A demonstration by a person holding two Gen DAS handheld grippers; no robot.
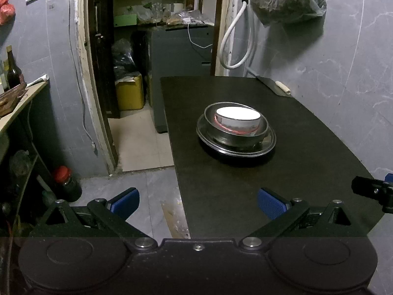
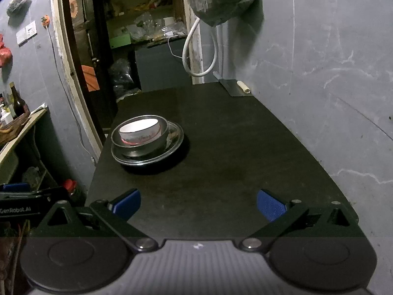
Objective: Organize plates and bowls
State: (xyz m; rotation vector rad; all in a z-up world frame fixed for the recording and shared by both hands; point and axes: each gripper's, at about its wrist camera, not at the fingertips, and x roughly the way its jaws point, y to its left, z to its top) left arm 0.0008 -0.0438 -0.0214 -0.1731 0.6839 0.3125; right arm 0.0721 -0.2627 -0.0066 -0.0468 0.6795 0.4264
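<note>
A white bowl (image 1: pixel 237 120) with a red pattern sits inside a steel bowl (image 1: pixel 264 128), which sits on a steel plate (image 1: pixel 269 145) over a dark plate on the black table (image 1: pixel 307 147). The stack also shows in the right wrist view: white bowl (image 2: pixel 140 132), steel bowl (image 2: pixel 162 143), steel plate (image 2: pixel 177 139). My left gripper (image 1: pixel 198 202) is open and empty at the table's near left edge, well short of the stack. My right gripper (image 2: pixel 198 202) is open and empty above the table's near part, with the stack ahead to its left.
A cleaver (image 1: pixel 275 86) with a pale handle lies at the table's far right by the grey wall. A doorway (image 1: pixel 152 73) to a cluttered storeroom opens beyond. A shelf with bottles (image 1: pixel 12 71) stands left; a red-capped jar (image 1: pixel 65 182) sits on the floor.
</note>
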